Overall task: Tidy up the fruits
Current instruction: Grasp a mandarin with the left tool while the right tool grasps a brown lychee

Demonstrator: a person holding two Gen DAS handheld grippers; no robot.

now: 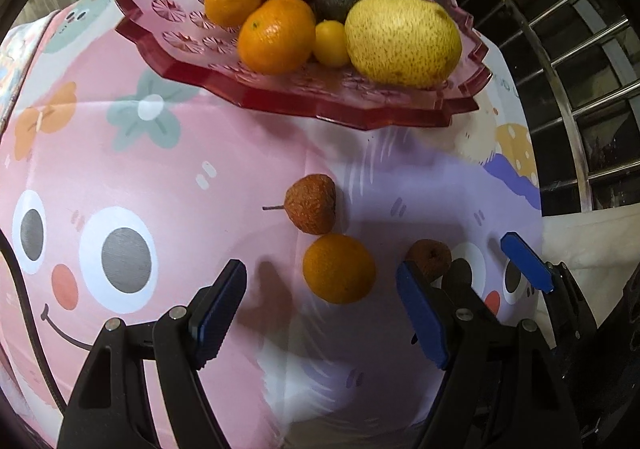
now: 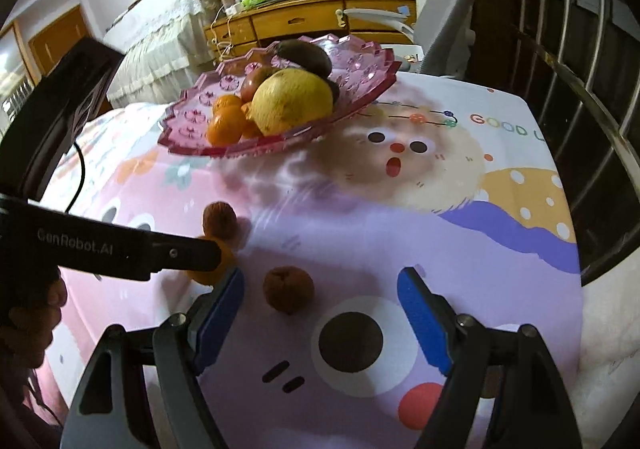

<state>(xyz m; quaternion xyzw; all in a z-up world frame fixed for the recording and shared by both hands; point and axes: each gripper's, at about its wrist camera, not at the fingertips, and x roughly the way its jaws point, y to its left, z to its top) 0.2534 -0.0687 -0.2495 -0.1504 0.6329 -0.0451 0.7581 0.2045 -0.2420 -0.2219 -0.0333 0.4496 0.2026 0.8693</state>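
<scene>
Fruits wait in two groups on a worktop [image 2: 500, 257] draped in a pink cartoon-print cloth: a pile of oranges, an apple, a large yellow citrus and dark avocados already fills the pink cut-glass dish [image 1: 172, 29] at the far side, while three pieces lie loose on the cloth nearer the camera. Those three are a lone orange [image 1: 339, 268], a wrinkled brown fruit with a stalk [image 1: 311, 203] touching it on the far side, and a second wrinkled brown fruit [image 2: 288, 289] just beside them. The left tool [image 1: 320, 309] hangs above the orange with its blue-padded jaws standing wide and nothing between the pads; the right tool [image 2: 320, 313] is likewise wide and empty, its jaws framing the second brown fruit from above. The step in hand appears to be a two-handed pickup of the loose pieces for the dish. To do it well, each tool should come down centred so that both pads meet the fruit at its widest part, and the left one should keep its far pad clear of the stalked fruit that touches the orange. The brown fruits look soft and shrivelled, possibly dried, though the fisheye blur makes that hard to confirm, so a gentle squeeze seems wise. The two tools sit close together, and staggering the descents would avoid a clash.
</scene>
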